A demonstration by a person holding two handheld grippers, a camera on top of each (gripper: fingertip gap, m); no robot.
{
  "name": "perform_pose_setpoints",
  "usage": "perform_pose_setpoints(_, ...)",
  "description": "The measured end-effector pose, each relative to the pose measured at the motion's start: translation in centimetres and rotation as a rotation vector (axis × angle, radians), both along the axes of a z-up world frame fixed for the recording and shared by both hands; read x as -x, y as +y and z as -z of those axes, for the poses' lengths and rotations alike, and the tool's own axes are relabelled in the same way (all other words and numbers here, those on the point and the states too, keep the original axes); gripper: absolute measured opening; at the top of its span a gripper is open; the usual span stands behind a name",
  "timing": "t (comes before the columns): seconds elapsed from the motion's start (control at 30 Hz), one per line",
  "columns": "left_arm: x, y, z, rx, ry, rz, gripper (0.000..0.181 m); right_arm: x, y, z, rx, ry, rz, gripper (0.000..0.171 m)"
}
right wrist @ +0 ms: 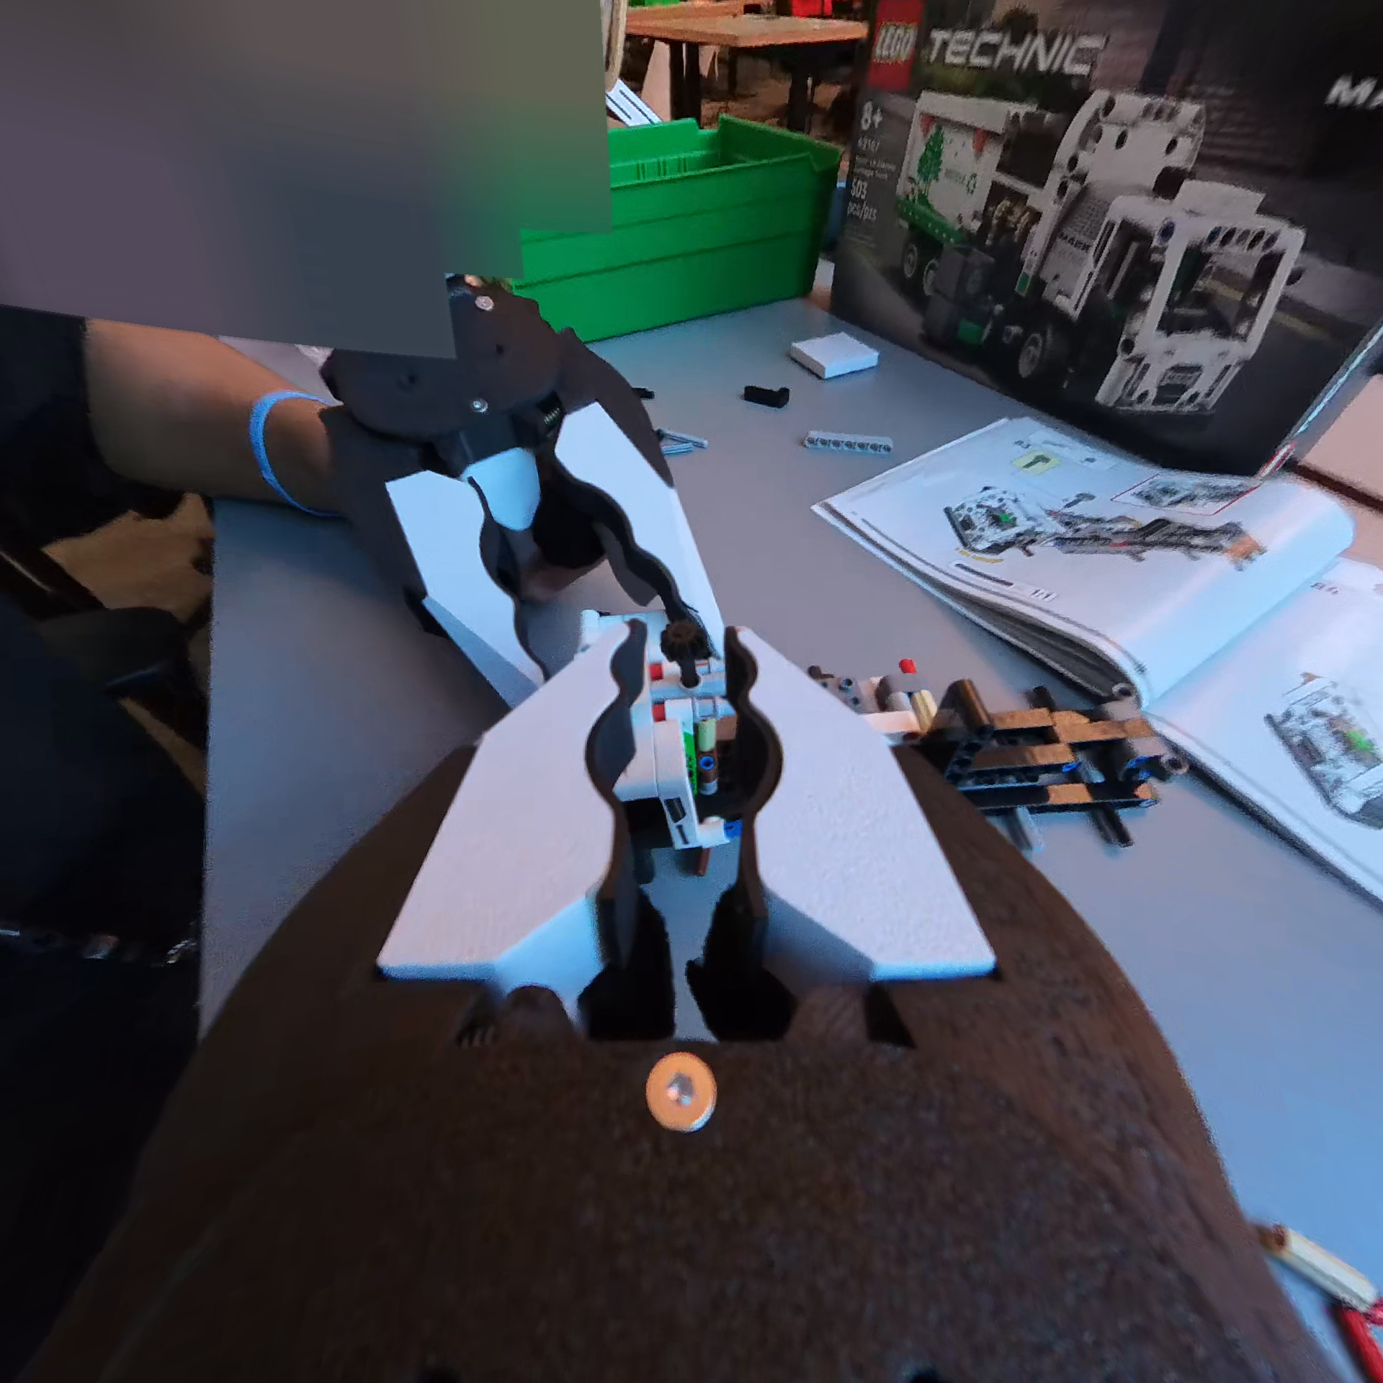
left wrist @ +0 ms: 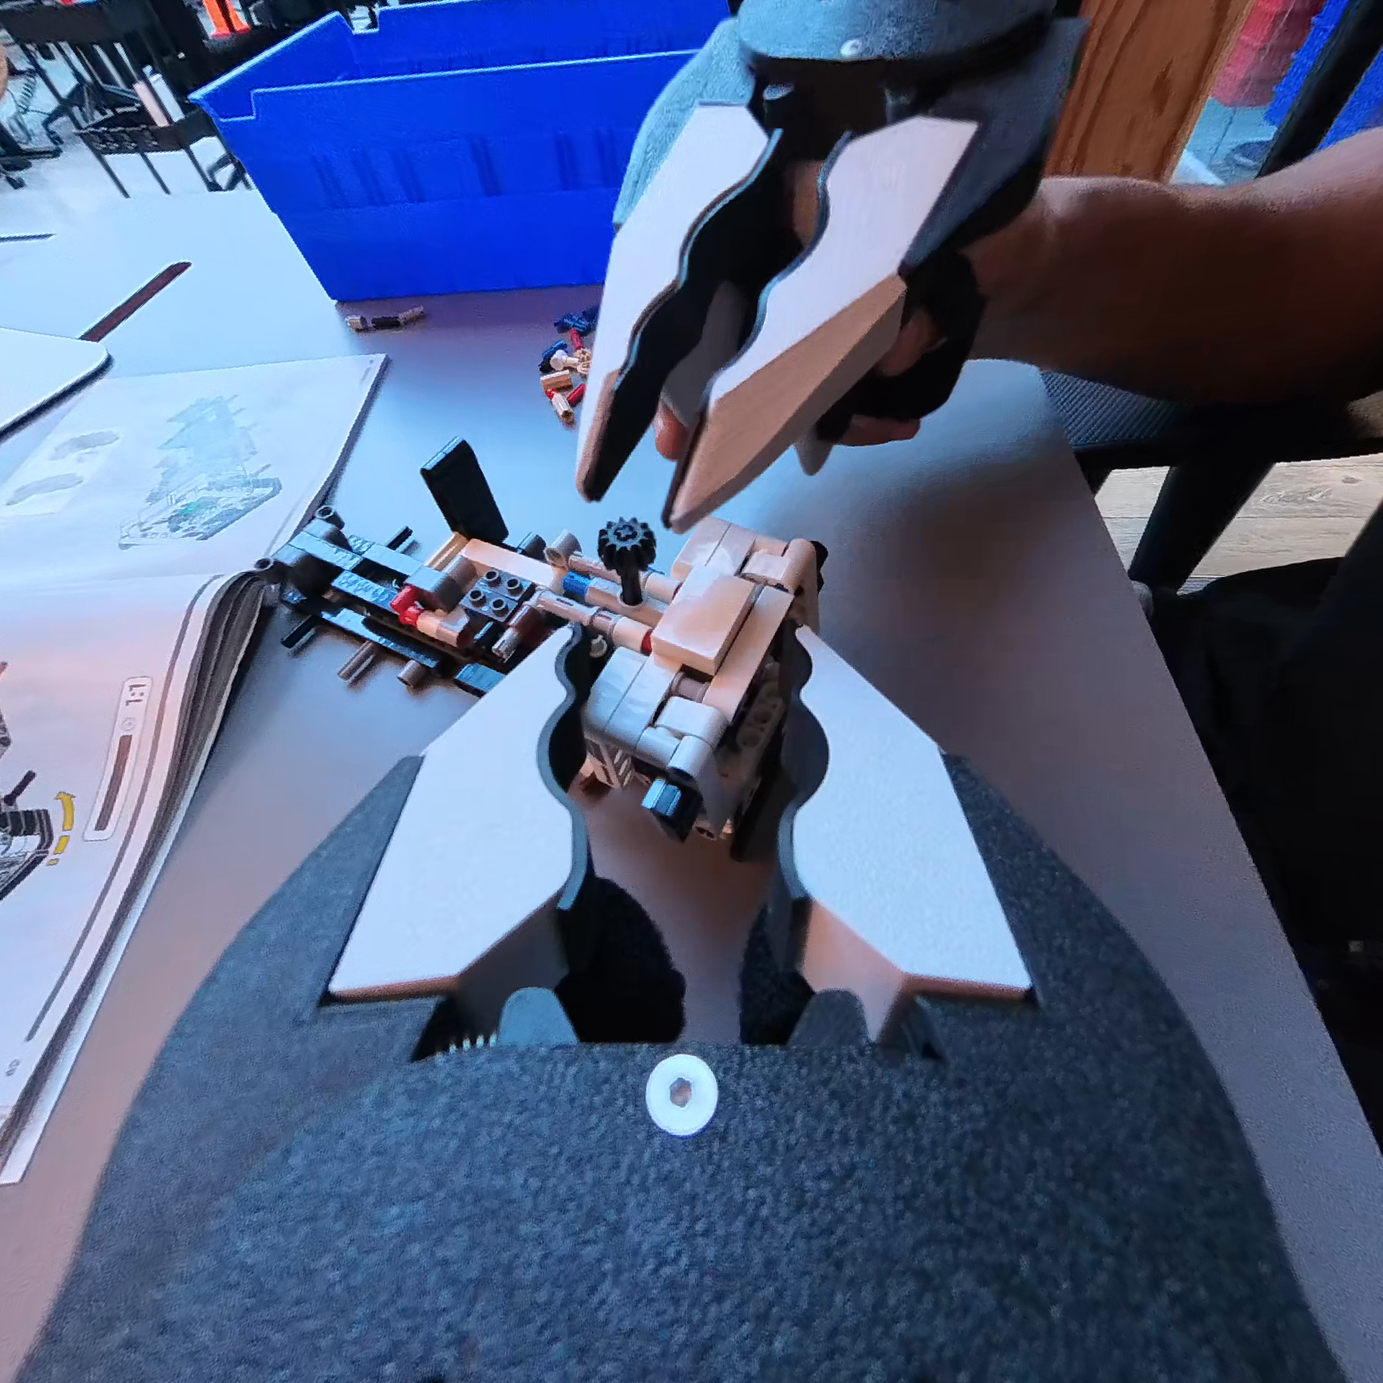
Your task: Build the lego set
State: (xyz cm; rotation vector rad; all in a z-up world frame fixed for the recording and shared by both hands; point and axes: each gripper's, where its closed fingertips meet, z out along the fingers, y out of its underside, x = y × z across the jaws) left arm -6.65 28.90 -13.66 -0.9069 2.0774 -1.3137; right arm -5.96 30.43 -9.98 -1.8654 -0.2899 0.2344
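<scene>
The partly built lego model lies on the grey table, with a white cab end [left wrist: 703, 621] and a black chassis [left wrist: 389, 591]. My left gripper [left wrist: 685, 643] is shut on the cab end, one finger on each side. A black gear [left wrist: 627, 537] stands upright on an axle on top of the model. My right gripper [left wrist: 632, 509] hovers just above the gear, jaws a narrow gap apart and empty. In the right wrist view the gear [right wrist: 679, 637] shows between my right gripper's [right wrist: 687, 634] tips, above the cab [right wrist: 673, 756]. The left gripper's fingers [right wrist: 449, 539] show behind.
A blue bin [left wrist: 449, 172] stands at the back, with loose small pieces [left wrist: 569, 367] before it. The open instruction booklet [left wrist: 150, 561] lies left of the model. A green bin [right wrist: 696, 217], the set's box [right wrist: 1107, 224], a white piece [right wrist: 833, 354] and a grey beam [right wrist: 848, 443] are beyond. The grippers are tip to tip, or close to it.
</scene>
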Motion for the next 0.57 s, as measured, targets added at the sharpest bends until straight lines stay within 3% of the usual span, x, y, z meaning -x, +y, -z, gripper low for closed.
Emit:
perform_pose_setpoints(0.13,0.2,0.0,0.0,0.004,0.001,0.009,0.050,-0.4,-0.5,-0.6,-0.068,-0.027,-0.005,0.014)
perform_pose_setpoints(0.3,0.4,0.3,-0.2,0.062,0.039,0.042,0.049,-2.9,-2.6,-1.2,-0.044,0.223,0.019,0.022)
perform_pose_setpoints(0.57,0.6,0.2,-0.1,0.103,0.086,0.092,0.049,-4.4,-9.3,-2.4,-0.145,0.369,0.095,0.021)
